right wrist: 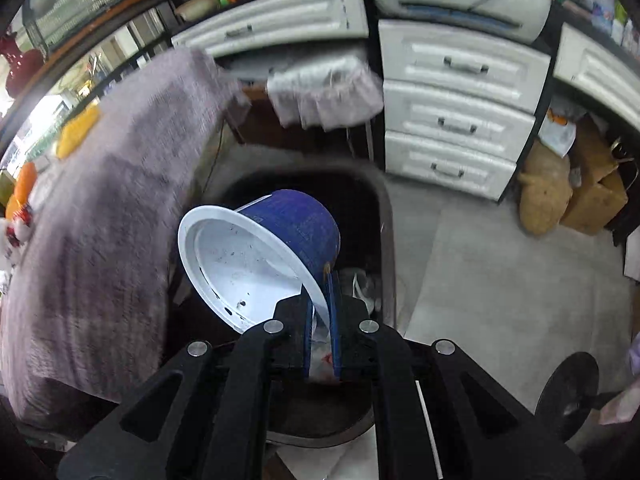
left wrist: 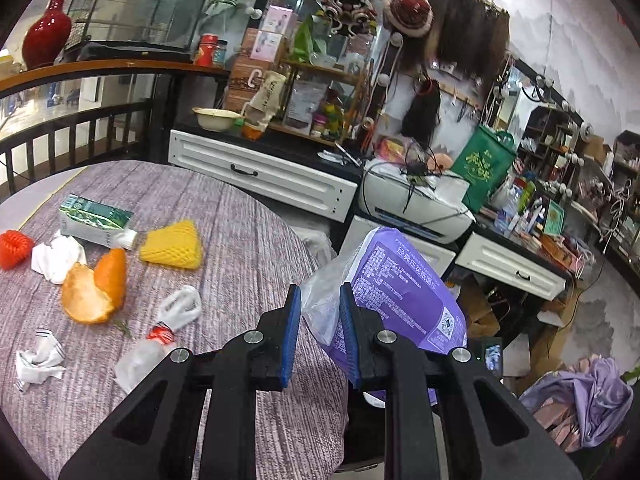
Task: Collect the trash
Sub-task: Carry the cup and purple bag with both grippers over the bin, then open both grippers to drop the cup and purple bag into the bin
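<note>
My left gripper is shut on a purple plastic tissue wrapper and holds it in the air past the table's right edge. On the table lie orange peel, a yellow foam net, a red foam net, a green carton, crumpled tissues, a small plastic bottle and a white wrapper. My right gripper is shut on the rim of a blue paper bowl, tilted over the dark trash bin on the floor.
White drawer cabinets stand behind the bin. A cluttered dresser counter and a white machine lie beyond the table. Brown bags sit on the floor at the right. Purple cloth lies low right.
</note>
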{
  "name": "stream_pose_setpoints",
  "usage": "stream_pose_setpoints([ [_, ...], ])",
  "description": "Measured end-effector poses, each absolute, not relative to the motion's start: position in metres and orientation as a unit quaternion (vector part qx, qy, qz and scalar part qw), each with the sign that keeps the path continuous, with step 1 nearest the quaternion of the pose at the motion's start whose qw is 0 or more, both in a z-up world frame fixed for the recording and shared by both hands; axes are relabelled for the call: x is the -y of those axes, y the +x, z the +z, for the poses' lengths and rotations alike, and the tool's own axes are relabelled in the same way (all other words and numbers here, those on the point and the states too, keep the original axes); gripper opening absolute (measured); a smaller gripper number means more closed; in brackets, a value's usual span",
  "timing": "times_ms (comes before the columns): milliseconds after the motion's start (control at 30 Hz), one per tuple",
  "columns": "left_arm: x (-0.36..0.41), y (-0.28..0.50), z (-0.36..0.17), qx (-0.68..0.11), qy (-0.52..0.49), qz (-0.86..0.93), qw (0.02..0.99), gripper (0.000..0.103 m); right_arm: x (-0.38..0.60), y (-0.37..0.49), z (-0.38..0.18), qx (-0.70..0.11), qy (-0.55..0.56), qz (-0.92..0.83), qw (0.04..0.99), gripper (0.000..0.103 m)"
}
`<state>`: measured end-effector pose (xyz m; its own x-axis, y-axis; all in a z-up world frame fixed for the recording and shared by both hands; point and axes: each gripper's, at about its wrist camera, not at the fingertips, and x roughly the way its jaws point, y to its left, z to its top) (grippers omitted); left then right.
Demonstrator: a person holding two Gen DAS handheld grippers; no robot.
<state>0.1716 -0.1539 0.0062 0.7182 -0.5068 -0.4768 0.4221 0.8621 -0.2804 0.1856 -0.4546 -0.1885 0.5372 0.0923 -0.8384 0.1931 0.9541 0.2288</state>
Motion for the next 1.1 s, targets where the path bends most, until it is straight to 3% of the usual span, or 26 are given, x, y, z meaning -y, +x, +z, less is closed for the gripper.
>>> stream_pose_setpoints([
  [33,0.157,0.171,0.003,-0.282,-0.074,-0.253,0.922,0.021,0.454,0.187,-0.192,-0.484,0.151,-0.026,0.861,0.011],
  [100,0.163,0.171,-0.002,-0.288,-0.071,-0.256,0.92,0.021,0.454,0.186,-0.197,-0.485,0.157,-0.024,0.86,0.026],
  [133,0.166,0.171,-0.004,-0.29,-0.069,-0.257,0.919,0.021,0.455,0.184,-0.196,-0.481,0.16,-0.03,0.861,0.048],
  [167,0.169,0.17,-0.006,-0.293,-0.066,-0.259,0.918,0.021,0.458,0.181,-0.194,-0.472,0.161,-0.043,0.866,0.062],
  [600,0.239,0.163,-0.037,-0.31,0.024,-0.273,0.91,0.021,0.53,0.128,-0.121,-0.348,0.218,-0.167,0.896,0.067],
  [1100,0.307,0.148,-0.081,-0.3,0.181,-0.256,0.901,0.021,0.541,0.116,-0.104,-0.328,0.241,-0.149,0.901,0.067],
])
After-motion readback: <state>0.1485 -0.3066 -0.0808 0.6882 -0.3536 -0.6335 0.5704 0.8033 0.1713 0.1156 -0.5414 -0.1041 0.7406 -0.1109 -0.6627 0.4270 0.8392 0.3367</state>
